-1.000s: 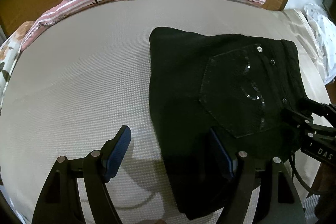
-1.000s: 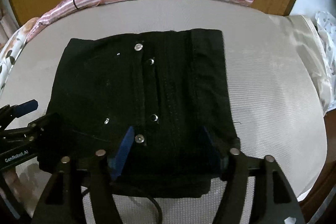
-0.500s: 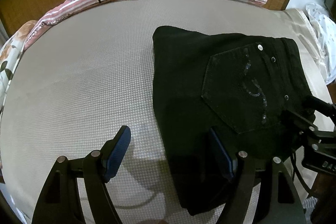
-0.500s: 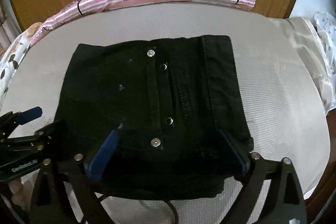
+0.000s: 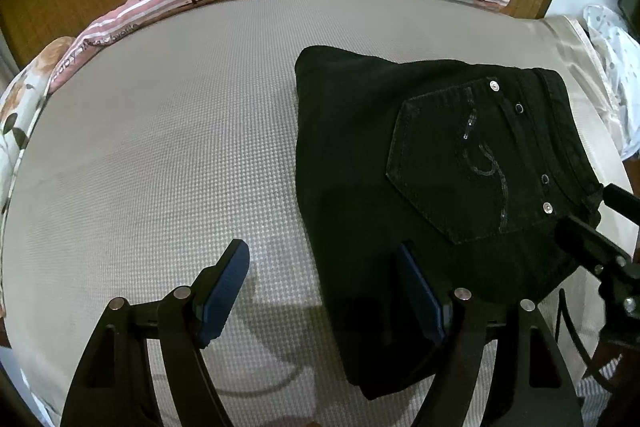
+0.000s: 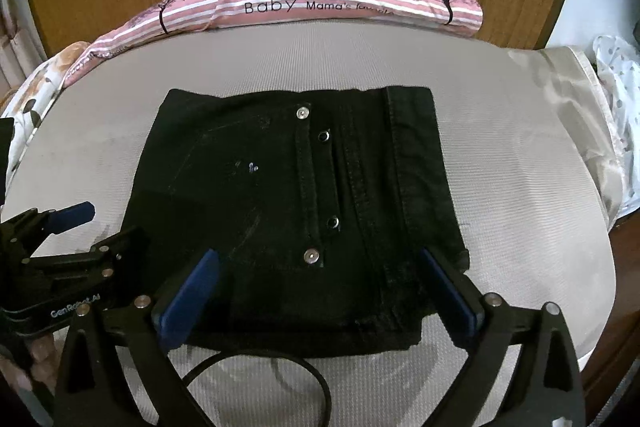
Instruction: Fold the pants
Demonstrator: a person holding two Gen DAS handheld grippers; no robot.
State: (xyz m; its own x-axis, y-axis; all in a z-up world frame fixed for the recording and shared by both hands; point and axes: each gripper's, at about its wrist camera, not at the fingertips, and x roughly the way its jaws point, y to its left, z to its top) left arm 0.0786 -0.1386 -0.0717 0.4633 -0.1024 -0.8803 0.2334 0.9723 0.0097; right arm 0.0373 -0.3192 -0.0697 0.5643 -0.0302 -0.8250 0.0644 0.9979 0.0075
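My left gripper (image 5: pixel 320 291) is hanging spread and empty over the bed (image 5: pixel 160 147), beside the left edge of the folded pants (image 6: pixel 296 211). My right gripper (image 6: pixel 320 291) is opening directly above their near edge, pads clear, so it is nearer.

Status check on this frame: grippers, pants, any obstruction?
Left gripper open, empty. Right gripper opening, fingers clear of cloth. Black pants folded flat on the grey mattress. Nothing on the pants; pink pillow well behind.
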